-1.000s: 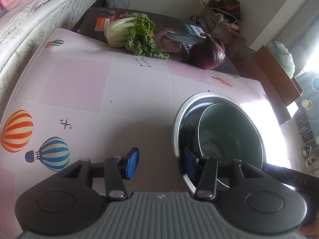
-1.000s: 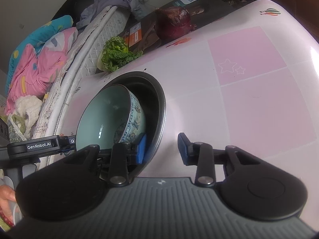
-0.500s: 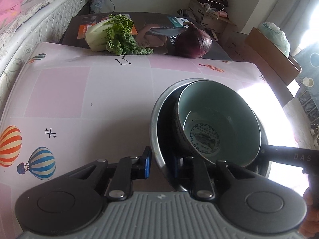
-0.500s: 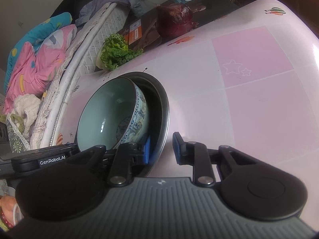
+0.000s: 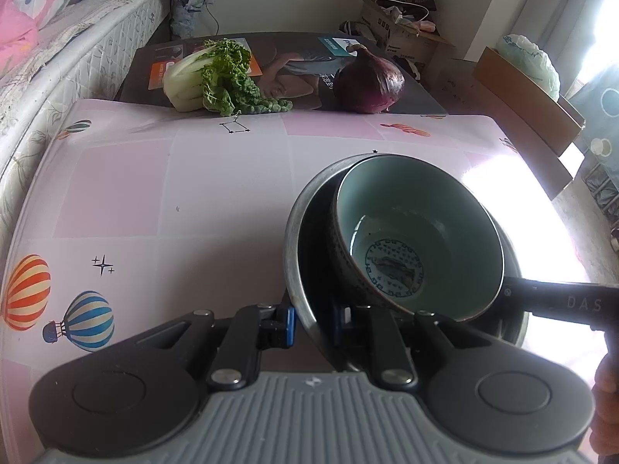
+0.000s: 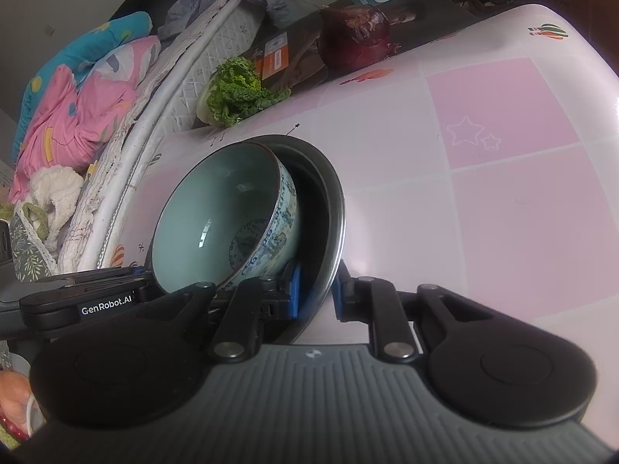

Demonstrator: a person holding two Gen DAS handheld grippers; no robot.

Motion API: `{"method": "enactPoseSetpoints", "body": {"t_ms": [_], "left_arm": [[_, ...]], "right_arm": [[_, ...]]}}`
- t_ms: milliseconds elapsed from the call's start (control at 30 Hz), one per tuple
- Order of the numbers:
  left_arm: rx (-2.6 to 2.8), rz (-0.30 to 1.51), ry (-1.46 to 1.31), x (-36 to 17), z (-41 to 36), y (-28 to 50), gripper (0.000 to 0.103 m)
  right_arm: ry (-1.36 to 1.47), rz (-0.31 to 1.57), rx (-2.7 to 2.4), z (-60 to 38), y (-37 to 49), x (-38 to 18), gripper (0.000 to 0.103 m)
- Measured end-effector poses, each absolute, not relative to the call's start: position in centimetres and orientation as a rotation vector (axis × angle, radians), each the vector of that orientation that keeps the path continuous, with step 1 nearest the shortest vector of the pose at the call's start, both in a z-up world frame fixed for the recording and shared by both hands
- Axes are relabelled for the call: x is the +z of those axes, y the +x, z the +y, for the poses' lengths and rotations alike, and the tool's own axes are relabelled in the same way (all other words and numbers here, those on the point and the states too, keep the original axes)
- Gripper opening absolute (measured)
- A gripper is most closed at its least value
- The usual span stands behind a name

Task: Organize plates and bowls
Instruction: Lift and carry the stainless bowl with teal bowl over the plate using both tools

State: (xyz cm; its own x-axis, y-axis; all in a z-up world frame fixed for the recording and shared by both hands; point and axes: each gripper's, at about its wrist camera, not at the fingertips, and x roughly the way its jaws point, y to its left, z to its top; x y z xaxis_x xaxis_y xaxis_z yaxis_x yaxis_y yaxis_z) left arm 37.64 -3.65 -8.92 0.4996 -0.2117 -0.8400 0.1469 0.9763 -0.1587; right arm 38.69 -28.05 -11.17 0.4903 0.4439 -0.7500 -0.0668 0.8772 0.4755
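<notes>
A steel bowl (image 5: 294, 232) stands on the pink table cloth (image 5: 154, 201), and a pale green ceramic bowl (image 5: 418, 224) with blue patterns leans tilted inside it. My left gripper (image 5: 312, 326) is shut on the steel bowl's near rim, one pad outside and one inside. In the right wrist view the steel bowl (image 6: 337, 201) holds the ceramic bowl (image 6: 216, 208). My right gripper (image 6: 315, 292) straddles the opposite rim; its jaws are closing, the pads against the rim. Each gripper shows in the other's view as a black bar: the right (image 5: 561, 301), the left (image 6: 77, 301).
A leafy cabbage (image 5: 209, 73) and a red onion (image 5: 369, 85) lie on a dark flat box (image 5: 294, 58) at the table's far edge. A mattress (image 5: 77, 50) runs along the left. Cardboard boxes (image 5: 522, 89) stand at the right.
Both pairs of jaws have narrowed from open onto the steel bowl's rim. My left gripper has shifted sideways towards the bowl and rolled a little.
</notes>
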Motion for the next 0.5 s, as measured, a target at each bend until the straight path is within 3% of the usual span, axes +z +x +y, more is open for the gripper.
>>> {"method": "enactPoseSetpoints", "body": {"t_ms": [500], "left_arm": [[-0.201,0.982,-0.056,-7.5,-3.5,36.6,0.017]], "right_arm": [[0.405,0.998,0.332,-27.9,37.9,-10.3,0.016]]}}
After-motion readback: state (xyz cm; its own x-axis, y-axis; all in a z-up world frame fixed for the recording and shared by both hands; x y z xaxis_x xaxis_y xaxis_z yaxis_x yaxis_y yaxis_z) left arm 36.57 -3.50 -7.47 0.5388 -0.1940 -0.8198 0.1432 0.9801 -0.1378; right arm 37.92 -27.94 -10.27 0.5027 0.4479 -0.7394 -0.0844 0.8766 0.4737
